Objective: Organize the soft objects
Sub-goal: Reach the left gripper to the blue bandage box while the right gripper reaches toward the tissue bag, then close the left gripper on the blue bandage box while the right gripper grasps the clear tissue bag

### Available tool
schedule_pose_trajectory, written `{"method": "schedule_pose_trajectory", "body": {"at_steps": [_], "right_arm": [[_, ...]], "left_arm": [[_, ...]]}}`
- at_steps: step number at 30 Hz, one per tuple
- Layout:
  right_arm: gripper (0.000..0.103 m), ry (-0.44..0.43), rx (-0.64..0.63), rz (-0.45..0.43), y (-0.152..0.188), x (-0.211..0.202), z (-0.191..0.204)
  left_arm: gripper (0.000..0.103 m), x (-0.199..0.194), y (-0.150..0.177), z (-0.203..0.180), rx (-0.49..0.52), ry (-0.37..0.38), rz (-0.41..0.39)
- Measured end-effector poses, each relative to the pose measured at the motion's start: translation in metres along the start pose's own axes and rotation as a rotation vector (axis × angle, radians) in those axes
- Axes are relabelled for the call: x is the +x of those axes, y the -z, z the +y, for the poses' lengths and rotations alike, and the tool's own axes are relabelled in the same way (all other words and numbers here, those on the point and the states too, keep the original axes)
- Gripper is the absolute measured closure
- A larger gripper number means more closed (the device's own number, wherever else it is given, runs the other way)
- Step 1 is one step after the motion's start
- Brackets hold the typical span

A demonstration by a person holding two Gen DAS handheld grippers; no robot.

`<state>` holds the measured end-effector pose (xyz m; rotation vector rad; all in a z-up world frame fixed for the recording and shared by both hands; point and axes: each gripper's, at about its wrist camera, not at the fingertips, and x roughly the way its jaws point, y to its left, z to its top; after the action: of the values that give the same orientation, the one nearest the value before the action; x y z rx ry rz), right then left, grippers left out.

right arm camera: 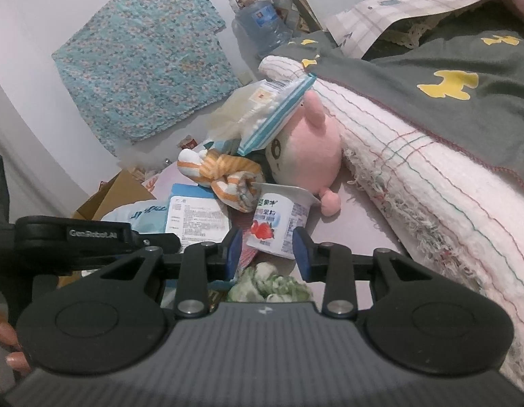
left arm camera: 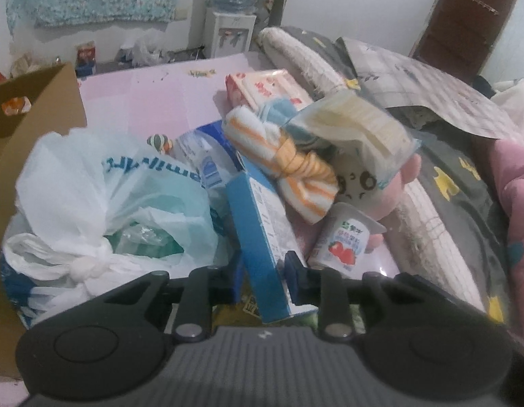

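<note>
Soft things sit heaped on the pink bed sheet point(left arm camera: 153, 91): a striped orange-and-white cloth bundle point(left arm camera: 289, 166) tied at its middle, a pink plush toy point(right arm camera: 309, 149) lying on its side, and a crinkly bag of cotton swabs point(right arm camera: 272, 108) resting on top of the plush. My left tool point(left arm camera: 265, 271) is clamped on the near end of a blue carton point(left arm camera: 262, 227), which is stiff and, I judge, light. My right tool point(right arm camera: 268, 254) has its pads on either side of a strawberry yogurt cup point(right arm camera: 278, 220); I cannot tell whether they press on it.

I expect the cloth bundle to be light and squashy; the tied waist is where I would pinch it, since the loose ends would just slide out. The plush should compress easily, so a bite on its head or a limb would suit. The swab bag looks slippery and would likely slip off if the plush is lifted first.
</note>
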<state>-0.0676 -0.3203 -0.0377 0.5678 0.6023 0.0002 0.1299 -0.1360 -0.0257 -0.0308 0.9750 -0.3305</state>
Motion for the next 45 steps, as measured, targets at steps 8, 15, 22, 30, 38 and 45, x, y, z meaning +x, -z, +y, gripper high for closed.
{"method": "schedule_pose_trajectory", "body": {"at_steps": [8, 15, 22, 30, 38, 45], "right_arm": [[0.070, -0.015, -0.015, -0.002, 0.005, -0.013, 0.007], [0.070, 0.008, -0.007, -0.009, 0.011, -0.028, 0.002], [0.070, 0.063, 0.030, -0.017, 0.012, -0.041, -0.018], [0.069, 0.097, 0.086, -0.026, 0.007, -0.046, -0.039], [0.059, 0.044, 0.149, 0.019, 0.004, -0.028, -0.045], [0.059, -0.001, 0.145, 0.069, 0.008, -0.008, -0.036]], "left_arm": [[0.080, -0.034, 0.015, -0.008, 0.104, -0.059, -0.069], [0.080, -0.025, 0.032, -0.028, 0.203, -0.026, -0.022], [0.074, -0.015, 0.040, -0.044, 0.211, 0.072, -0.011], [0.051, -0.007, 0.043, -0.059, 0.233, 0.196, 0.005], [0.020, -0.004, 0.047, -0.051, 0.249, 0.155, 0.017], [0.014, 0.007, 0.061, -0.040, 0.294, 0.112, 0.089]]}}
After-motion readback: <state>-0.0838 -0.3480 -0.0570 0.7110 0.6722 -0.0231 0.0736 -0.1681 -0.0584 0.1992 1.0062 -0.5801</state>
